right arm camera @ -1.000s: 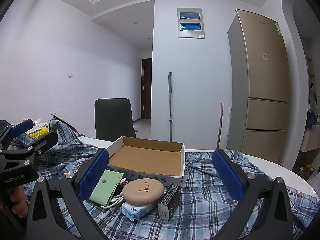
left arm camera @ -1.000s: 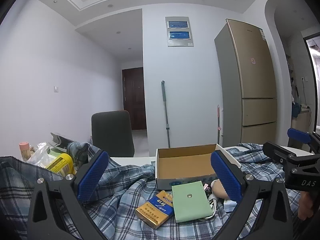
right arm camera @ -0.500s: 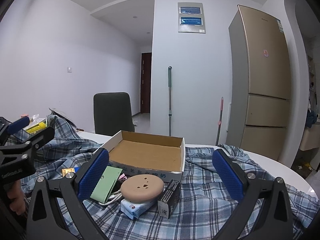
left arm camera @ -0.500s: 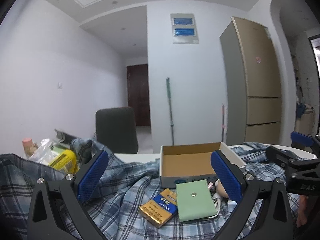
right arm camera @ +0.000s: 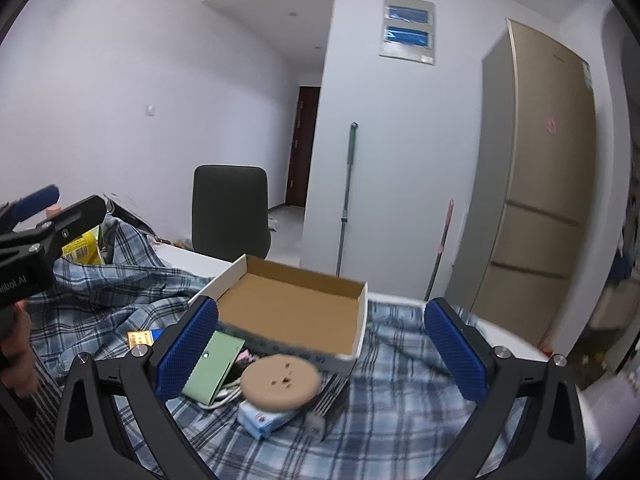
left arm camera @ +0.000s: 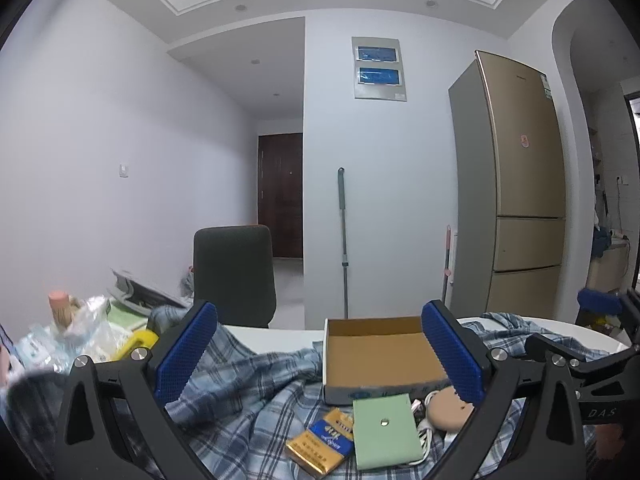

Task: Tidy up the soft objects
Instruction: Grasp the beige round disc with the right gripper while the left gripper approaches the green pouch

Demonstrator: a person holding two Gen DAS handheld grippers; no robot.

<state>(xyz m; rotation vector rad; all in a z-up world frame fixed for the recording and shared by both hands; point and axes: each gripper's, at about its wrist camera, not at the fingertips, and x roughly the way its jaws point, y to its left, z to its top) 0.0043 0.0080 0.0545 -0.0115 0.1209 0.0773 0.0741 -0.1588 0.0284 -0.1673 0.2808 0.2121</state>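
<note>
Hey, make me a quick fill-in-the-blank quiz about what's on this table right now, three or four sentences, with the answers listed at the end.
1. The cardboard box holds ____ at all.
2. The green pouch lies on a blue ____ shirt.
3. Both the left hand-held gripper and the right hand-held gripper have their jaws ____.
4. The tan round disc rests ____ the box, on its near side.

Missing words: nothing; plaid; open; outside

Left gripper [left arm camera: 318, 354]: your black frame, blue textured pads, silver screws beside each pad.
Right gripper [right arm camera: 320, 350]: same black frame, blue pads; white "DAS" lettering below the screws in the left wrist view.
</note>
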